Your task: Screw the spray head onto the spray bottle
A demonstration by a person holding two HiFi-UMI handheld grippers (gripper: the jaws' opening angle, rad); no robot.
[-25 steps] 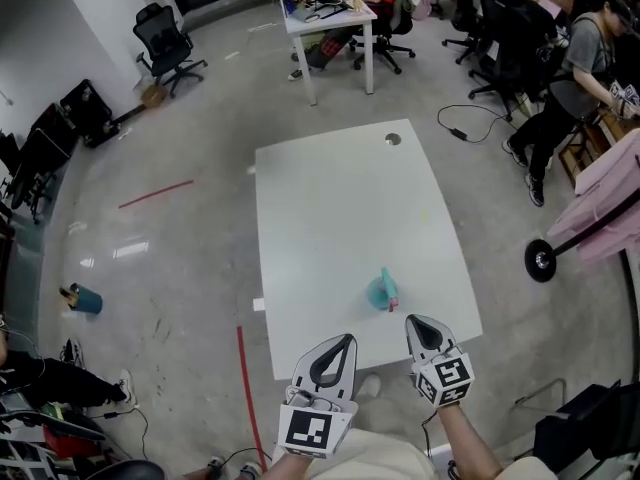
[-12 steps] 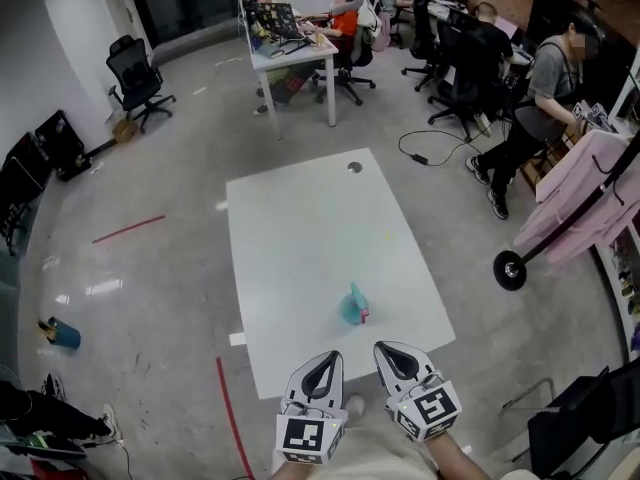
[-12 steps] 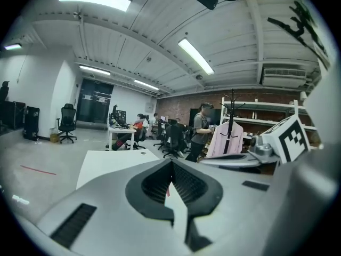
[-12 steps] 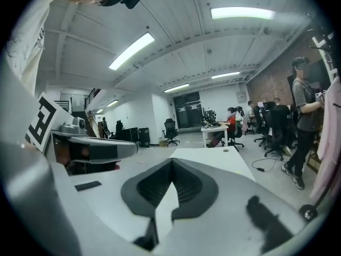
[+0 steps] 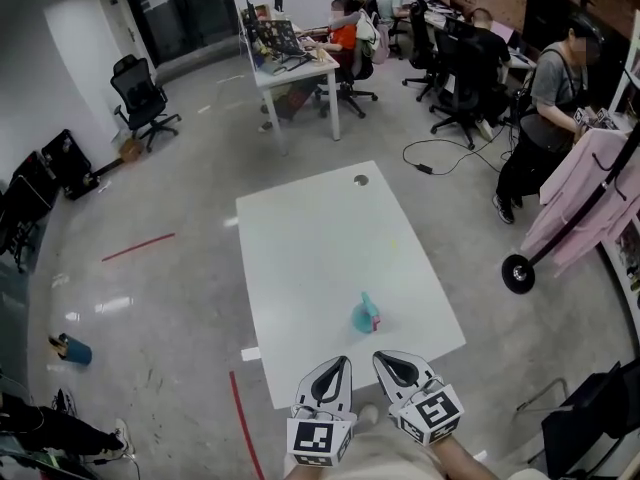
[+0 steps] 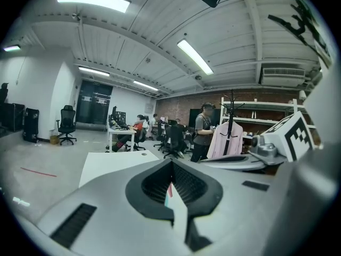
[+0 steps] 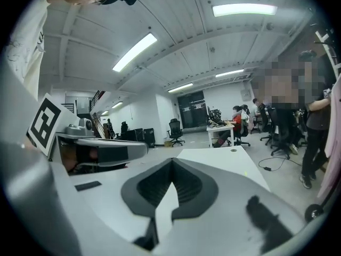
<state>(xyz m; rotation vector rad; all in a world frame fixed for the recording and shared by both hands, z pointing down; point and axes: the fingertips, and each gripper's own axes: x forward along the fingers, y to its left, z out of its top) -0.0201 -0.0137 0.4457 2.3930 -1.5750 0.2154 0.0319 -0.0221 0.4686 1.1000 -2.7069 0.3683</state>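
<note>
A teal spray bottle (image 5: 362, 314) stands on the white table (image 5: 320, 248) near its front right corner, with a pink part (image 5: 376, 319) against its right side. It is too small to tell whether that part is attached. Both grippers hover side by side over the table's near edge, short of the bottle and apart from it. My left gripper (image 5: 344, 361) is shut and empty; a teal and pink sliver (image 6: 169, 190) shows just behind its tips (image 6: 171, 162). My right gripper (image 5: 380, 357) is shut and empty too, its tips (image 7: 171, 161) pointing along the table (image 7: 224, 159).
A rack with a pink garment (image 5: 590, 193) and a wheeled base (image 5: 520, 273) stands right of the table. People sit at desks (image 5: 290, 63) behind, and one stands at the back right (image 5: 545, 118). A cable (image 5: 430, 168), red tape (image 5: 240, 418) and a teal cup (image 5: 75, 350) lie on the floor.
The head view has shifted a little, so the table and bottle sit slightly differently in frame. Both grippers stay shut and low near the table's edge. The bottle has not moved.
</note>
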